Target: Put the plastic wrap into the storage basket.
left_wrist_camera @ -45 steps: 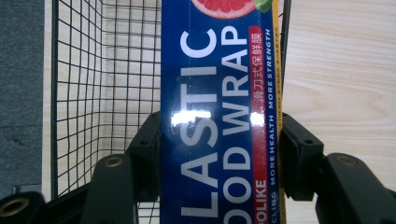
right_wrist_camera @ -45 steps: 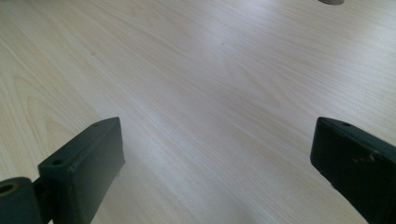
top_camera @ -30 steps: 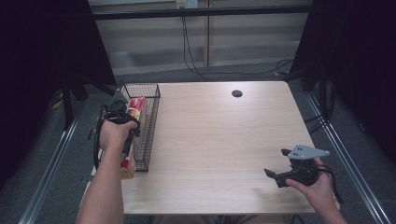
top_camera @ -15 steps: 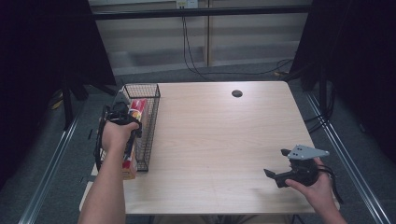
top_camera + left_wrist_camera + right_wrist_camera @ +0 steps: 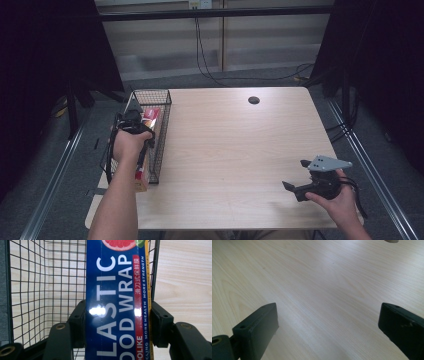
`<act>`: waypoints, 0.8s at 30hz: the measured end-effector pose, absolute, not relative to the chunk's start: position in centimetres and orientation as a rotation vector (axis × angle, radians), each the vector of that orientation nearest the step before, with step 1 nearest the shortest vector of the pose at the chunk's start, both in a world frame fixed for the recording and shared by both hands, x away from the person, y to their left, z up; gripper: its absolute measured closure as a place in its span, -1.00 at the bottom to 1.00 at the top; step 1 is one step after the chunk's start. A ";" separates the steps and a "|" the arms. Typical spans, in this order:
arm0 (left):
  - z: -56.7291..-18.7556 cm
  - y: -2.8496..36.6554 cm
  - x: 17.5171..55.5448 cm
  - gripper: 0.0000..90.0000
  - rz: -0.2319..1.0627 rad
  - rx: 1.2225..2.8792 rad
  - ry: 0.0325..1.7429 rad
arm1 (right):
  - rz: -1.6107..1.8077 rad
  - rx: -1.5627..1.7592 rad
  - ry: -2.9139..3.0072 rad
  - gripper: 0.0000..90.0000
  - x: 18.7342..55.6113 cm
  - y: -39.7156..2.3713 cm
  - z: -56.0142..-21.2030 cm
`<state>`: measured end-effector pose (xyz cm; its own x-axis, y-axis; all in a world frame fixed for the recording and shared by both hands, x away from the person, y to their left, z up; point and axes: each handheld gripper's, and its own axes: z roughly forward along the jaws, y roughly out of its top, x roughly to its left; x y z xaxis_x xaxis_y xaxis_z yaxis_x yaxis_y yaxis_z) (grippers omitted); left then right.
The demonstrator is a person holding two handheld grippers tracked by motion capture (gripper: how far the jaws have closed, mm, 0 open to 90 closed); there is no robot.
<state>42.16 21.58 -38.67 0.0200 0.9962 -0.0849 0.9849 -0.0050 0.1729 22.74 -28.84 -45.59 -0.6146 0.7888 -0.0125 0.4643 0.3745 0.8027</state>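
Wire basket [image 5: 159, 131] sits at the tabletop's [image 5: 235, 150] left edge, long side running front to back. Plastic wrap box [image 5: 117, 300] lies lengthwise inside it, hard against the wall on the tabletop's side, with the left claw [image 5: 134, 124] over the basket clamped across the box. Right claw [image 5: 296, 189] is at the near right corner, well apart, jaws spread over bare tabletop. Cable hole [image 5: 254, 100] far centre-right.

Dim, flat light falls from overhead; the surroundings sink into black while the wooden table [image 5: 235, 150] stays evenly lit. Two white glare spots sit on the glossy plastic wrap box [image 5: 117, 312] — its lettering sharp. Shadows stay faint and soft — no motion blur.
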 end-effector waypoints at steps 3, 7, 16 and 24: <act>-38.8 21.5 42.2 -0.04 0.090 2.094 2.086 | 1.117 1.086 2.246 -0.94 22.7 -28.8 -45.6; -39.0 21.3 42.3 -0.04 0.095 2.102 2.092 | 1.122 1.086 2.242 -0.94 22.7 -28.8 -45.6; -39.1 21.1 42.4 -0.05 0.080 2.089 2.097 | 1.121 1.087 2.243 -0.94 22.7 -28.8 -45.6; -39.2 21.0 42.4 -0.05 0.098 2.090 2.089 | 1.119 1.084 2.245 -0.94 22.7 -28.8 -45.6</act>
